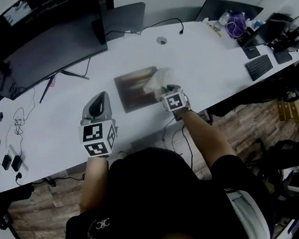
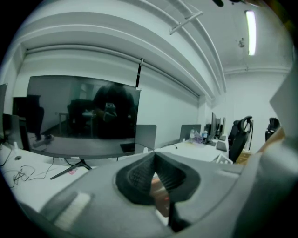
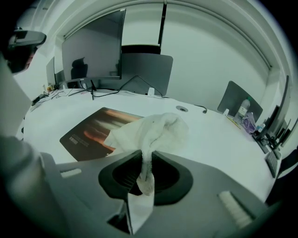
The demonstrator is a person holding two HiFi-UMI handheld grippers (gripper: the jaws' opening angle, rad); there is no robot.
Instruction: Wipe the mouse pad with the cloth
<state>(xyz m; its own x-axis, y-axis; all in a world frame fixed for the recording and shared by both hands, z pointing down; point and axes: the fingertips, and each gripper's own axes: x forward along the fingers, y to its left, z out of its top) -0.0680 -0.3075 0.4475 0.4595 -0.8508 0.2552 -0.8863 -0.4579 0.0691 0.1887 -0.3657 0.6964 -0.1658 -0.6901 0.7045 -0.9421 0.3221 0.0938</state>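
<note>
A dark mouse pad [image 1: 134, 90] with an orange-brown print lies flat in the middle of the white desk [image 1: 209, 74]; it also shows in the right gripper view [image 3: 91, 130]. My right gripper [image 1: 169, 93] is shut on a white cloth [image 3: 151, 132], whose bunched end hangs over the pad's right near corner [image 1: 154, 82]. The jaws [image 3: 145, 160] pinch a narrow fold of the cloth. To the left of the pad, my left gripper [image 1: 97, 108] is shut with nothing in it, its tips meeting in the left gripper view [image 2: 154, 157].
A wide curved monitor [image 1: 40, 48] stands at the back left, with cables [image 1: 17, 122] beside it. A second screen [image 1: 124, 16] is behind the pad. A keyboard [image 1: 259, 66] and a purple bag [image 1: 235, 24] sit far right. The desk's front edge runs just under both grippers.
</note>
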